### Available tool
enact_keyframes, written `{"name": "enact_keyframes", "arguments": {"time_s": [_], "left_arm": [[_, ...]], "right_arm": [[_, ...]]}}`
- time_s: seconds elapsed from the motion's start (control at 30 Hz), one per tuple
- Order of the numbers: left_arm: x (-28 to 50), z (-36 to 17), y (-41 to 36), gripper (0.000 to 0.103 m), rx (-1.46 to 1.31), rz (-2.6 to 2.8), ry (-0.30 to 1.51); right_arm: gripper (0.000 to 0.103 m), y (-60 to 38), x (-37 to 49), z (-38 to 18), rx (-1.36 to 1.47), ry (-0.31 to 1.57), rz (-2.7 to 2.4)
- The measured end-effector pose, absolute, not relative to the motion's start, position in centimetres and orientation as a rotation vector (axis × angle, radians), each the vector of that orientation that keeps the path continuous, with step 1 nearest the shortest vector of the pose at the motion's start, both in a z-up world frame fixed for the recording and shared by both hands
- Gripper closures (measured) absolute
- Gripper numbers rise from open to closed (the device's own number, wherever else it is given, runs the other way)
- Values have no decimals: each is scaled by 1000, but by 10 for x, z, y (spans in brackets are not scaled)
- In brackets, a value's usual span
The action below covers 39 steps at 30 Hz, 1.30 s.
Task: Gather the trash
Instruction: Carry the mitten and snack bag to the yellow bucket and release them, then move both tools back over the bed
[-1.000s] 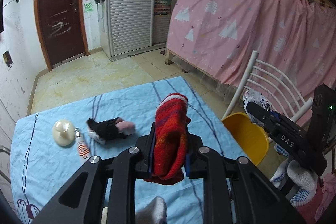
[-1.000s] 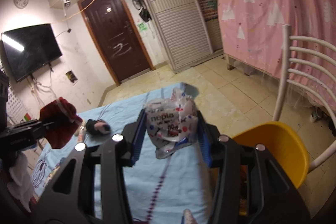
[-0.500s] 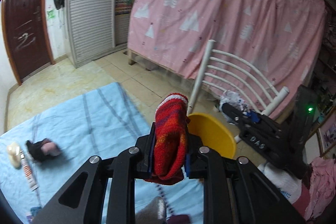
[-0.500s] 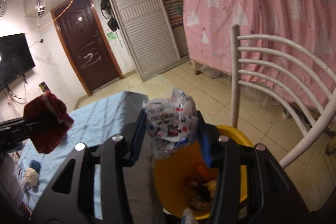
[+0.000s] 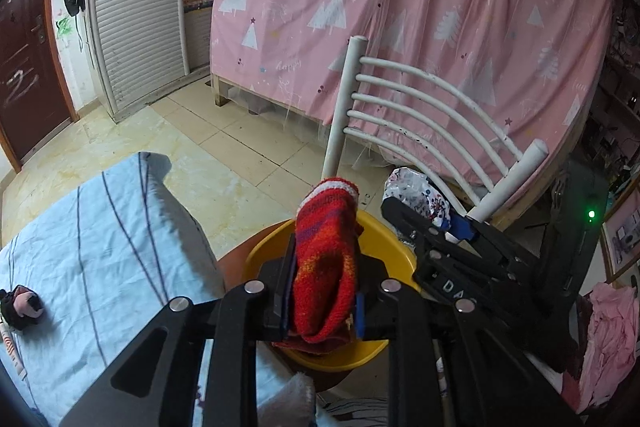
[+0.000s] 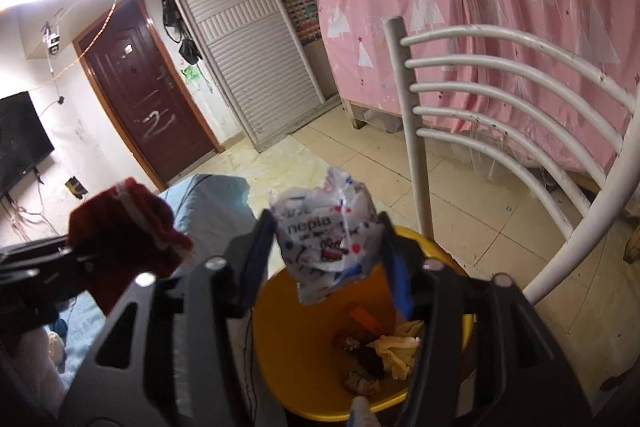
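My left gripper (image 5: 322, 293) is shut on a red knitted sock (image 5: 326, 243), which stands upright between the pads while the jaws are opening. It hangs over the near rim of the yellow bin (image 5: 386, 241). My right gripper (image 6: 328, 259) is opening too, and a crumpled white printed wrapper (image 6: 326, 231) still touches both pads above the bin (image 6: 296, 343). The left wrist view shows the right gripper (image 5: 404, 207) with the wrapper (image 5: 410, 185) at the bin's far right. The red sock (image 6: 128, 227) shows at the left of the right wrist view.
The bin holds several bits of trash (image 6: 384, 347) and stands on a white chair (image 5: 420, 107) with a curved slatted back (image 6: 500, 87). To the left is the table under a blue cloth (image 5: 100, 227), with a black and pink item (image 5: 20, 307) on it. A pink curtain hangs behind.
Both grippers have swung right, off the table, to above the yellow bin, each still carrying its item. The right jaws stand a little wider around the wrapper.
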<state>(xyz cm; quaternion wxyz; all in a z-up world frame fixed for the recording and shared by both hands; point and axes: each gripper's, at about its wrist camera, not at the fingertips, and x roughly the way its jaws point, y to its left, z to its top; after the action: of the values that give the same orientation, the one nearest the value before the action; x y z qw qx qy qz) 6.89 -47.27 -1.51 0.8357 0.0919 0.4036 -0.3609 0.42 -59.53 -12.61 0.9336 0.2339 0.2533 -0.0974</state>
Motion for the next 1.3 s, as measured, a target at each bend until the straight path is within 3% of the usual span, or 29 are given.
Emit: {"name": "enact_keyframes", "arguments": {"time_s": [0.1, 0.13, 0.73, 0.9, 1.3], "left_arm": [[73, -18, -475, 53, 187, -752, 871], [74, -19, -475, 48, 182, -751, 876], [53, 11, -411, 42, 118, -707, 821], [45, 20, -381, 41, 93, -677, 808], [36, 25, -289, 37, 29, -560, 779]], "right_arm": [[46, -594, 4, -128, 487, 520, -197], [45, -594, 5, -128, 487, 519, -197], [34, -557, 5, -118, 432, 509, -124], [29, -531, 6, -110, 398, 500, -65], [26, -451, 6, -99, 293, 510, 76]]}}
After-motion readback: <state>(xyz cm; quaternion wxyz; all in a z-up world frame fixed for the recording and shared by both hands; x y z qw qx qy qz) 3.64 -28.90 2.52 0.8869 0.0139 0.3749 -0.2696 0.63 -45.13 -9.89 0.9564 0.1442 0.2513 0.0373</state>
